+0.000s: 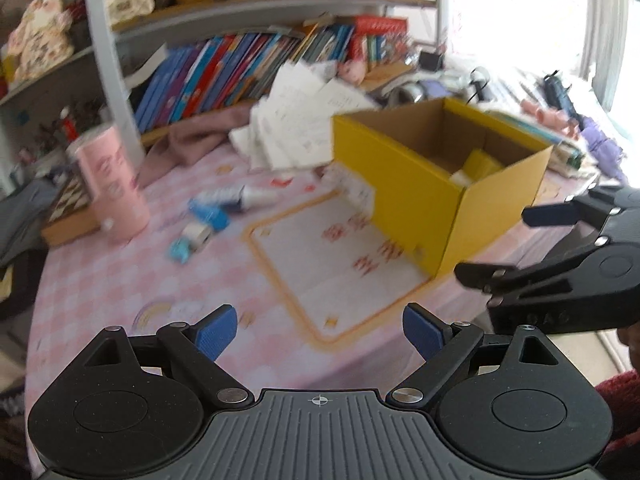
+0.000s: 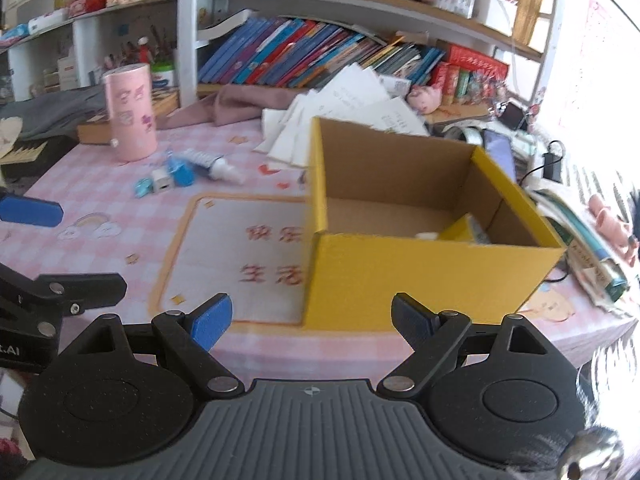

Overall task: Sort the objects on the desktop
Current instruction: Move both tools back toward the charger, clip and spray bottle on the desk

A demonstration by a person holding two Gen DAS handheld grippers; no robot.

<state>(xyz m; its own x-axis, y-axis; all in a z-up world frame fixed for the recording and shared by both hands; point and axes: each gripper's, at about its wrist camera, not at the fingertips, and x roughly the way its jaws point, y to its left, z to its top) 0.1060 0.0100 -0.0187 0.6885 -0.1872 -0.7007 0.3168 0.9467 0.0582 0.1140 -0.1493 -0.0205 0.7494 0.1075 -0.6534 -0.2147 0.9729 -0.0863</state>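
Note:
An open yellow cardboard box [image 1: 416,204] [image 2: 400,276] stands on the pink checked tablecloth, with a small yellow item and something white inside. To its left lie loose small things: a white spray bottle [image 1: 244,196] [image 2: 218,167], a blue item [image 1: 212,216] [image 2: 182,172], a small white block [image 1: 196,235] [image 2: 162,182] and a teal piece [image 1: 180,250] [image 2: 142,189]. My left gripper [image 1: 318,334] [image 2: 92,247] hovers open and empty over the near table edge. My right gripper [image 2: 312,320] [image 1: 494,242] is open and empty in front of the box.
A pink cylinder [image 1: 112,184] [image 2: 130,114] stands at the far left beside a wooden board. Loose papers [image 1: 296,132] [image 2: 348,108] and a pink cloth lie behind the box. Bookshelves [image 2: 304,52] back the table; books and cables crowd the right side. A white mat [image 2: 240,240] lies centre.

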